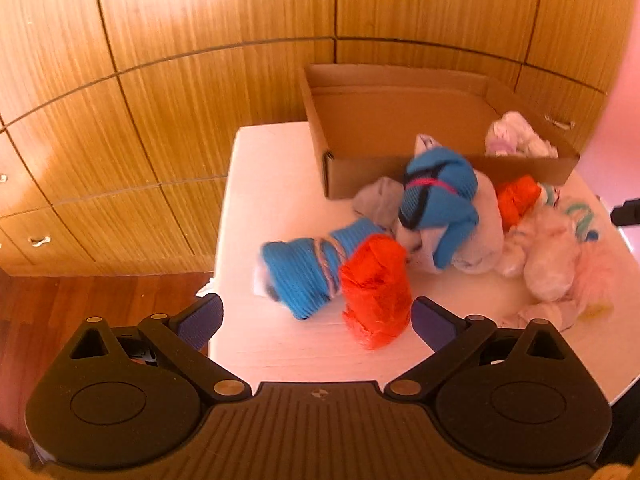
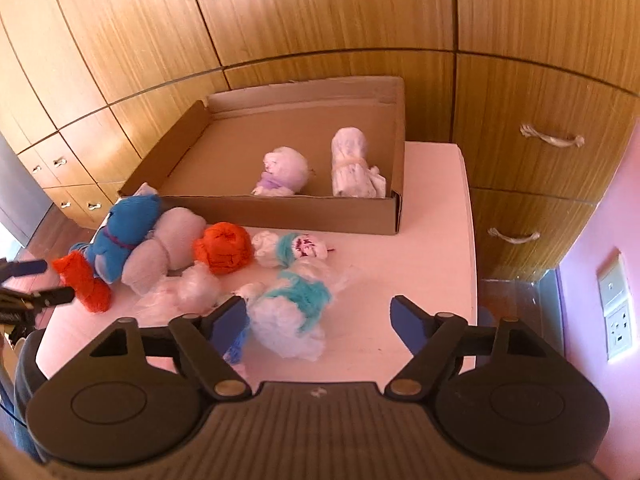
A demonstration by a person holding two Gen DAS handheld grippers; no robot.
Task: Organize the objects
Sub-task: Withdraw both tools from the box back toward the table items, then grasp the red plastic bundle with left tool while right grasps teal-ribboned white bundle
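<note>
Jaws first: my left gripper (image 1: 318,316) has its jaws spread wide with nothing between the pads, and my right gripper (image 2: 320,320) has its jaws apart too, a white-and-teal bundle (image 2: 294,312) sitting between them but not pinched — the left pad looks just at its edge, the right pad well clear.

Biggest thing ahead of both is the cardboard box (image 2: 280,212), open-topped, at the far side of the white table (image 1: 276,184), already holding two pale rolled bundles (image 2: 352,164). The loose pile lies on the table in front of its near wall.

From the left wrist view, the orange roll (image 1: 376,292) lies right ahead of the left jaws, a touch right of centre, standing more or less on end with its long axis running away from me. The blue roll (image 1: 304,272) lies touching it on the left, long axis slanting across.

My read: each hand has its own nearest candidate, left for the orange roll, right for the white-and-teal bundle. For the left, I'd shift slightly right so the roll sits centred before closing across its short width.
</note>
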